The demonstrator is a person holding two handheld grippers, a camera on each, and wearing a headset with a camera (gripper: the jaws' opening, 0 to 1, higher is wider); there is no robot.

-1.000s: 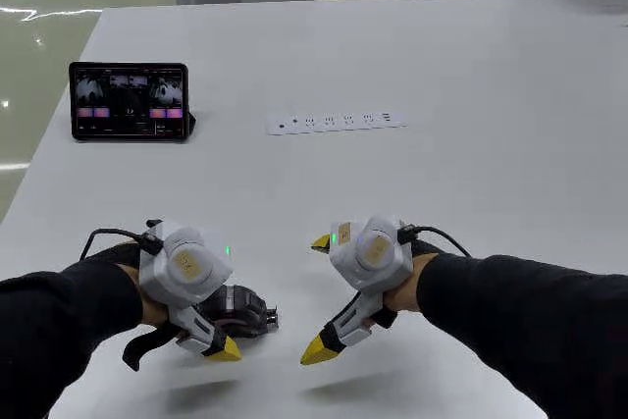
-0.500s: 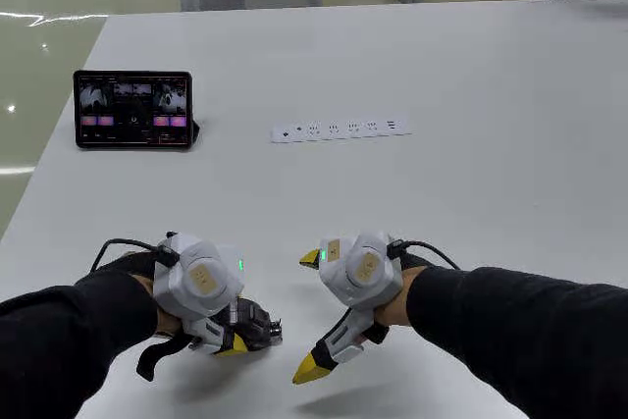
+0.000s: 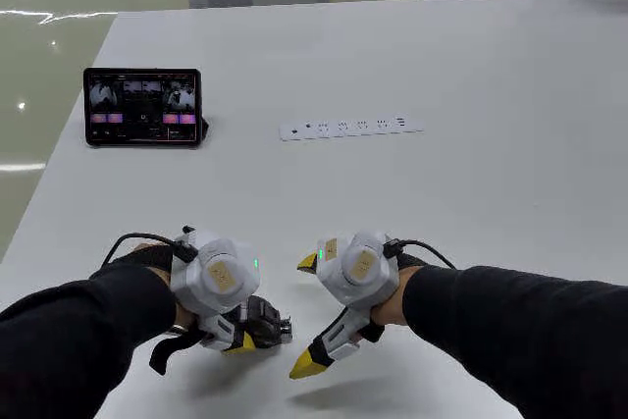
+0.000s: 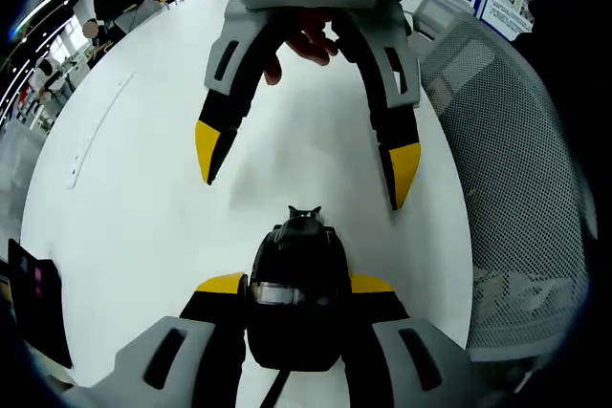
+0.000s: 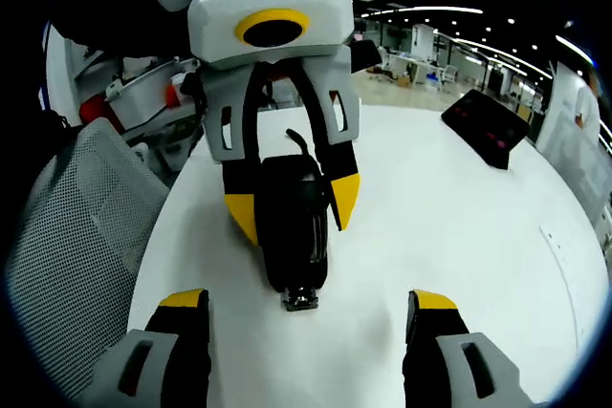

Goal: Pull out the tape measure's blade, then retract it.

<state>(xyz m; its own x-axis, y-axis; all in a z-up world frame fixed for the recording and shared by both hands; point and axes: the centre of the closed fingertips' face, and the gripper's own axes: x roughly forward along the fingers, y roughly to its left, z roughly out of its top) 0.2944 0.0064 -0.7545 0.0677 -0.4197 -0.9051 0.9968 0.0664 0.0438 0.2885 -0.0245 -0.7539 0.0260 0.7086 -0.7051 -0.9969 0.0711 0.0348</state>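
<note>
The tape measure (image 3: 265, 322) is a black case lying on its side, low on the white table (image 3: 471, 76). My left gripper (image 3: 235, 339) is shut on it, yellow tips pressed on both flanks of the case (image 4: 296, 308). The blade's metal hook (image 5: 299, 300) sticks out of the front end, and no blade is drawn out. My right gripper (image 3: 306, 313) faces it, open, its yellow fingertips (image 3: 307, 364) spread wide. In the right gripper view the hook sits between my right gripper's (image 5: 308, 300) tips without touching them. The case (image 5: 295, 226) lies just beyond, in the left gripper's jaws.
A tablet (image 3: 143, 106) with a lit screen stands at the far left of the table. A white power strip (image 3: 351, 128) lies near the middle. A grey mesh chair (image 4: 516, 188) stands beside the table's near edge.
My left gripper has carried the tape measure to the right, toward the right gripper. The right gripper has edged left, still open. The gap between them has narrowed.
</note>
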